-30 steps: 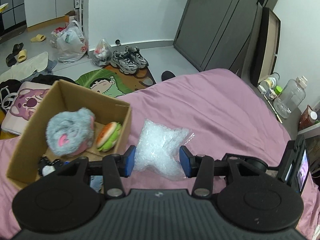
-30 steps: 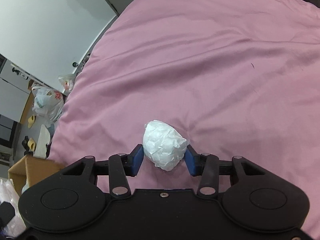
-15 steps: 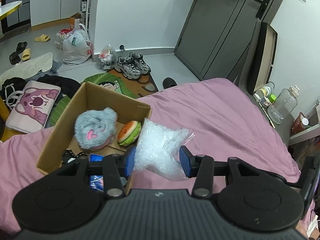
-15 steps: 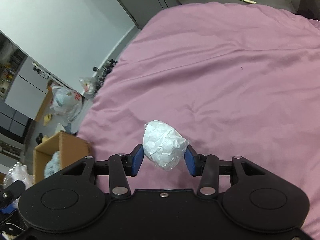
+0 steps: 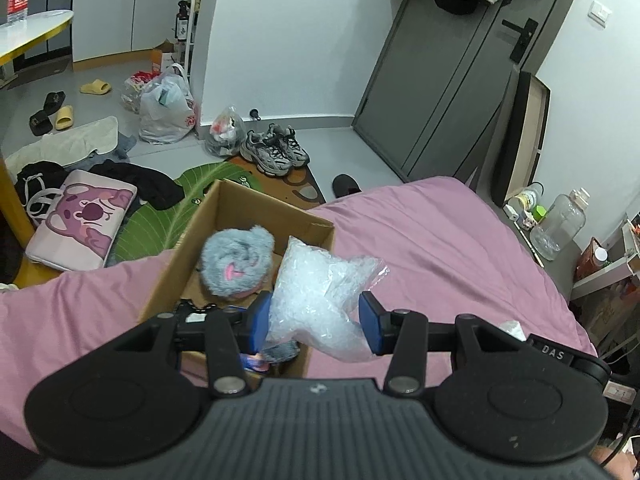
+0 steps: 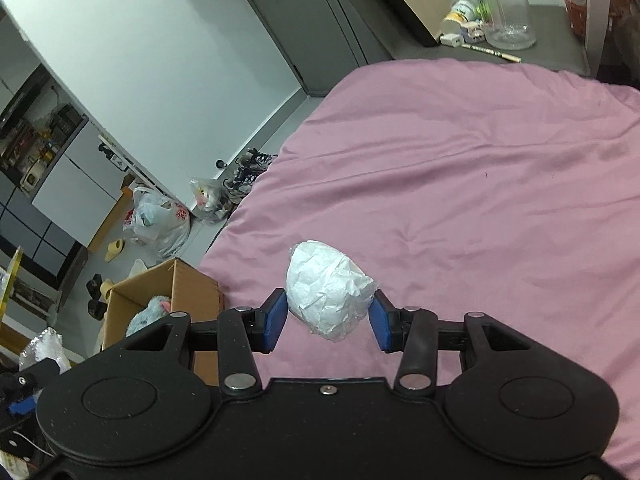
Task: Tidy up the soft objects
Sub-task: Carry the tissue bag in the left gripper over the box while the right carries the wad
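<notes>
Gripping bubble wrap (image 5: 316, 296), left tool (image 5: 314, 322) above box (image 5: 256, 208); right tool (image 6: 328, 322) clamps paper wad (image 6: 328, 290)

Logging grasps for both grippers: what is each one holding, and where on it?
Left gripper clamps the bubble-wrap bag by its lower part; right gripper holds the crumpled white paper ball across its sides.

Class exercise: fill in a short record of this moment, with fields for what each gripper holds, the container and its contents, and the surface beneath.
left gripper: shut on bubble wrap bag, over the box edge
right gripper: shut on white paper ball
container: cardboard box, open
contents: grey plush toy; others unclear
surface: pink bedspread
</notes>
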The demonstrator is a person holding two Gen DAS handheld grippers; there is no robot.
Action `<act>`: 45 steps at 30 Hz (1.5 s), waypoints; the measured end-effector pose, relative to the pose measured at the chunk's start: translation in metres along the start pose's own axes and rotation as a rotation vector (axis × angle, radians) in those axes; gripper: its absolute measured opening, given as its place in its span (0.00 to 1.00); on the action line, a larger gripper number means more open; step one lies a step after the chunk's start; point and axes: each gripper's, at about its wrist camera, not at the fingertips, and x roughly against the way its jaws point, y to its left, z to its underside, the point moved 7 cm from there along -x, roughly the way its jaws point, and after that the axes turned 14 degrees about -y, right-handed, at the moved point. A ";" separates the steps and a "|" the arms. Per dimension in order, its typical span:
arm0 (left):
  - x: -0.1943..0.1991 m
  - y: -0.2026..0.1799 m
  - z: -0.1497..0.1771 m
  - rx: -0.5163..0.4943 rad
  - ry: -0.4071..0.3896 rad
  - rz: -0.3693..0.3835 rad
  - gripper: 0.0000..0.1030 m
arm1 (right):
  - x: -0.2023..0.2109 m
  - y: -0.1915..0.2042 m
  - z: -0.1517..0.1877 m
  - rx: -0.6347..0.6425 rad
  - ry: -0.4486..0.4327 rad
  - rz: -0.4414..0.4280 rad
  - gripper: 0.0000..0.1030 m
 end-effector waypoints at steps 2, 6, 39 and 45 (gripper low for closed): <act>0.006 0.005 -0.003 0.001 -0.007 0.000 0.45 | 0.005 0.003 -0.001 0.011 -0.005 0.002 0.42; 0.016 0.012 -0.007 0.001 -0.021 0.003 0.45 | 0.014 0.010 -0.001 0.027 -0.009 0.001 0.42; 0.083 0.048 -0.008 0.006 -0.072 0.047 0.45 | 0.107 0.107 -0.004 0.193 -0.103 -0.166 0.43; 0.092 0.059 -0.013 0.004 -0.079 0.046 0.45 | 0.114 0.121 -0.001 0.209 -0.119 -0.179 0.43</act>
